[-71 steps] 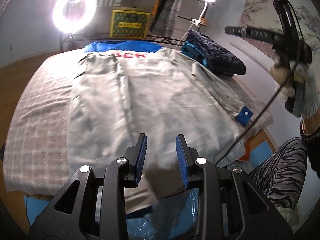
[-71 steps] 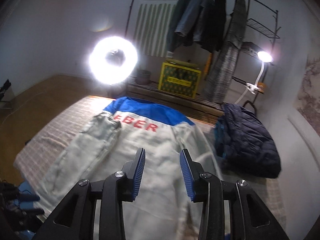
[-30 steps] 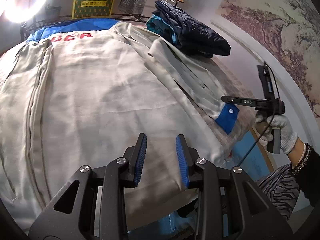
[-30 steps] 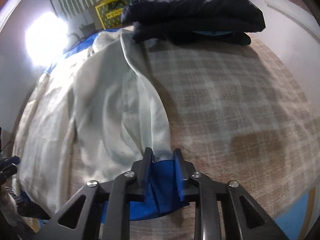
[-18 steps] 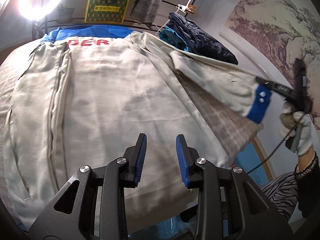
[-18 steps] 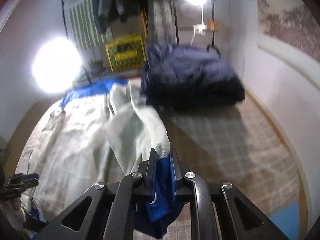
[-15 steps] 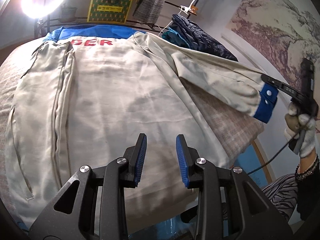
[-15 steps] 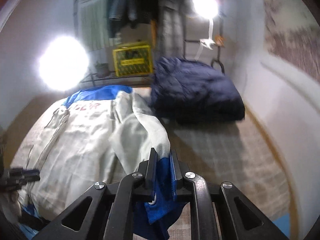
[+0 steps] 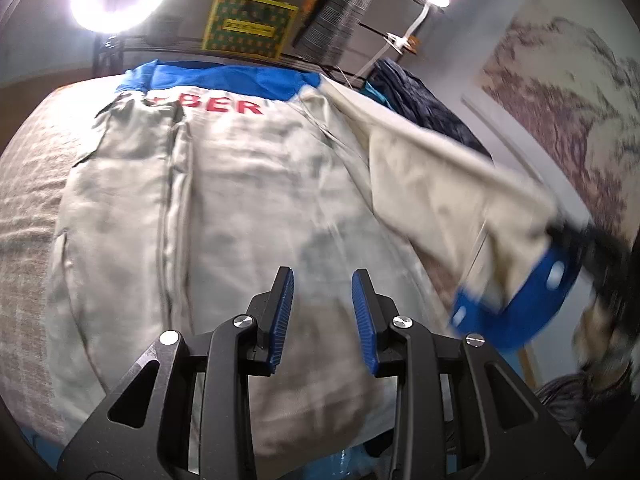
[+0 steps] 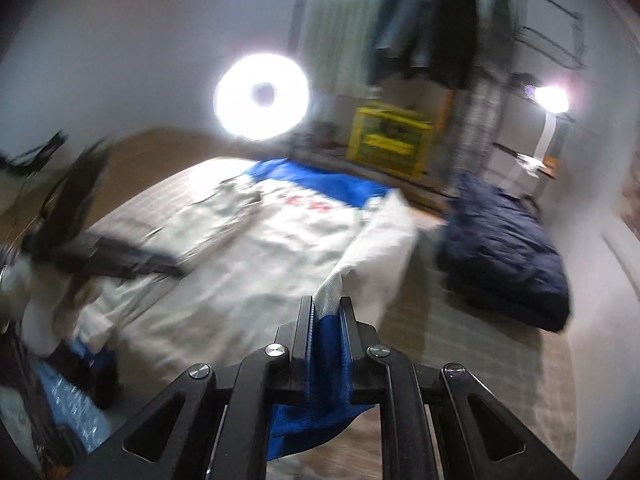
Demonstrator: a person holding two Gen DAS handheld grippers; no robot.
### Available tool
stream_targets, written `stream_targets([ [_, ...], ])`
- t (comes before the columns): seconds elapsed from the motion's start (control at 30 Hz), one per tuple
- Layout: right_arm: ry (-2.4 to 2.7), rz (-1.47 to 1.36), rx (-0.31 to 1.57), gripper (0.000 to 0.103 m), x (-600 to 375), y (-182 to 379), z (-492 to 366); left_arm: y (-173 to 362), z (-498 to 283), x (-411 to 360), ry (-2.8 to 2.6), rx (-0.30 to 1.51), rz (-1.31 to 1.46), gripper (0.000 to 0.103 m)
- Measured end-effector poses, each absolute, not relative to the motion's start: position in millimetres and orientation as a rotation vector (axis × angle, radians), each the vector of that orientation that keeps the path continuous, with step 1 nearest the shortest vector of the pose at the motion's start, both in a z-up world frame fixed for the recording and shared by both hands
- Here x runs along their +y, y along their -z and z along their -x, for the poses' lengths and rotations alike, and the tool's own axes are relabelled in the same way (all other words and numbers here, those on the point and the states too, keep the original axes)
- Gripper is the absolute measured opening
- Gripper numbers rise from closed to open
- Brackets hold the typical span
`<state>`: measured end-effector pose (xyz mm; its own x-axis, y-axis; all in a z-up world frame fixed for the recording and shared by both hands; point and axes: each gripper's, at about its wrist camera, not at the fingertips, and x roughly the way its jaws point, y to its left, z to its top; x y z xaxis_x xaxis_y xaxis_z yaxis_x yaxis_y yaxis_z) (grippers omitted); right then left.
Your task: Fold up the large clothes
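Room: pale wall, bright round ring light (image 10: 262, 97), yellow box (image 10: 390, 144) on a low shelf, dark clothes hanging on a black rack (image 10: 436, 36), small lamp (image 10: 552, 98) to the right.
Bed: wide, with a soft checked grey-brown cover (image 9: 28, 184).
Big coat: pale grey cloth jacket with a blue collar and red letters (image 9: 248, 208), spread flat on the bed, back side up, collar at the far end.
Left sleeve: folded in, flat on top of the coat.
Right sleeve: long pale grey sleeve (image 9: 448, 184), lifted off the bed, stretched up from the shoulder.
Cuff: blue cloth cuff with round snaps (image 10: 326, 354), pinched at the end of the lifted sleeve.
Right tongs: black right gripper (image 10: 326, 312), squeezed tight on the blue cuff, jaws just closing a bit more on it.
Left tongs: black left gripper with blue pads (image 9: 322, 312), jaws partly apart, nothing between them, up over the near end of the coat.
Other clothes: folded dark blue puffy jacket (image 10: 504, 248) on the far right side of the bed, apart from the coat.
Picture: blurry near the hands.
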<state>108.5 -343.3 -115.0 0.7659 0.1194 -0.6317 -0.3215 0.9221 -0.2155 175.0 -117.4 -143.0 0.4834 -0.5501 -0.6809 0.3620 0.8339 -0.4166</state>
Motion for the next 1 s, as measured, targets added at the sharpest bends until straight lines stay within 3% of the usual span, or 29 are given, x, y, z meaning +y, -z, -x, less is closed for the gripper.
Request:
stream_targets([
  [0.33, -0.519, 0.744, 0.809, 0.010, -224, 221, -94, 155, -213, -81, 0.493, 0.977, 0.372, 0.030],
  [0.4, -0.527, 0.777, 0.831, 0.014, -220, 234, -92, 162, -221, -79, 0.481, 0.999, 0.389, 0.030],
  [0.43, -0.539, 0.766, 0.839, 0.022, -223, 234, -92, 164, -223, -78, 0.479, 1.007, 0.394, 0.030],
  [0.53, -0.611, 0.641, 0.844, 0.044, -242, 219, -91, 171, -226, -81, 0.492, 1.033, 0.414, 0.030],
  [0.63, -0.648, 0.486, 0.844, 0.051, -274, 197, -100, 177, -220, -89, 0.521, 1.060, 0.407, 0.030],
  [0.7, -0.613, 0.377, 0.842, 0.051, -301, 188, -114, 181, -212, -96, 0.544, 1.085, 0.397, 0.032],
  [0.8, -0.500, 0.189, 0.856, 0.051, -352, 181, -146, 189, -200, -107, 0.567, 1.112, 0.374, 0.051],
  [1.0, -0.330, -0.057, 0.894, 0.052, -432, 186, -208, 215, -170, -127, 0.604, 1.215, 0.355, 0.052],
])
